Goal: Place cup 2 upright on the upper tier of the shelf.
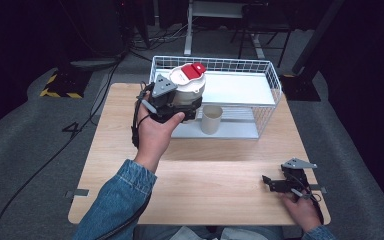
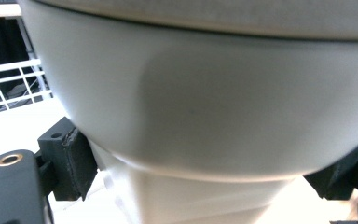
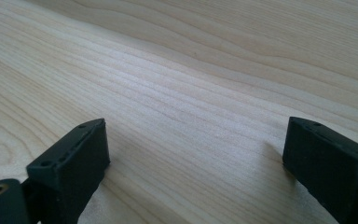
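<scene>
Smooth white plastic jar [image 1: 189, 87] clenched by left claw [image 1: 180, 107]; right claw [image 3: 196, 154] released.

Round white plastic container [image 1: 189, 89] is showing a red flip lid; white wire basket [image 1: 272, 80]; beige cylindrical cup [image 1: 212, 119]; pale wood-grain table [image 1: 215, 185]; blue denim sleeve [image 1: 115, 200].

Overhead light falls bright on the wooden table [image 1: 205, 180] while the room around it sinks into near black. Up close, the white container [image 2: 205, 102] is soft and out of focus, with a grey shadow across its wall. The right gripper's jaws cast short, soft shadows on the sharp grain.
</scene>
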The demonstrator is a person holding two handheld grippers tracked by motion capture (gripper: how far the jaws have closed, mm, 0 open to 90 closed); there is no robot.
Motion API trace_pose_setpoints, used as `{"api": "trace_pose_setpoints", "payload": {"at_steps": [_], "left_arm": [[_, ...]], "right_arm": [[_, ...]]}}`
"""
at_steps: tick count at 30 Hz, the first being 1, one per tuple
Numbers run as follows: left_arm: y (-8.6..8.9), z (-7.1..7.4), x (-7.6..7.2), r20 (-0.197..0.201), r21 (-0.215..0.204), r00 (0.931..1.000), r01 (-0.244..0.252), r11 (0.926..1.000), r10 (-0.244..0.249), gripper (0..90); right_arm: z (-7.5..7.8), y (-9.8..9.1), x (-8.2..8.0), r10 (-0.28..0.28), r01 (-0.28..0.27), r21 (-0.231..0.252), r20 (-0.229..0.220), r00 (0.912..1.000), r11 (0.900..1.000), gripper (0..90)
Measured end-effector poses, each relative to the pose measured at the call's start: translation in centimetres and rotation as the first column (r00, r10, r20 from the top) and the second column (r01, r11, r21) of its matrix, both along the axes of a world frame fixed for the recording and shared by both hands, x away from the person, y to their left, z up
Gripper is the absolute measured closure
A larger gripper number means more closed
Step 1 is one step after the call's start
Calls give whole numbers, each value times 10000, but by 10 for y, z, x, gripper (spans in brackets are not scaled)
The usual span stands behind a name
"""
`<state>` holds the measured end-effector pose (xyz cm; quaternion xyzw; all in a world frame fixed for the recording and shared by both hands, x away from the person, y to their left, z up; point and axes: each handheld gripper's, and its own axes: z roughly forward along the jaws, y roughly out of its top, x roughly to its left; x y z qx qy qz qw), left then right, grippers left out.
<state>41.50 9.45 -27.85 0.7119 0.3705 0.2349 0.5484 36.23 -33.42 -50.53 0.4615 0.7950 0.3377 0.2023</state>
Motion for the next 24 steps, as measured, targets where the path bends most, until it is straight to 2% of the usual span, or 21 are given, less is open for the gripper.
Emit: {"api": "trace_pose_setpoints", "payload": {"at_steps": [15,18,24], "left_arm": [[-24,22,27,360,151,9992,165,9997,-170,130],[-28,24,31,412,113,9990,192,9998,-197,129],[-42,23,51,412,-35,9988,276,9996,-274,130]], "right_arm": [[0,1,0,-63,63,4,12,10000,10000,69],[0,1,0,-73,73,9,13,10000,10000,69],[0,1,0,-59,59,14,19,10000,10000,69]]}}
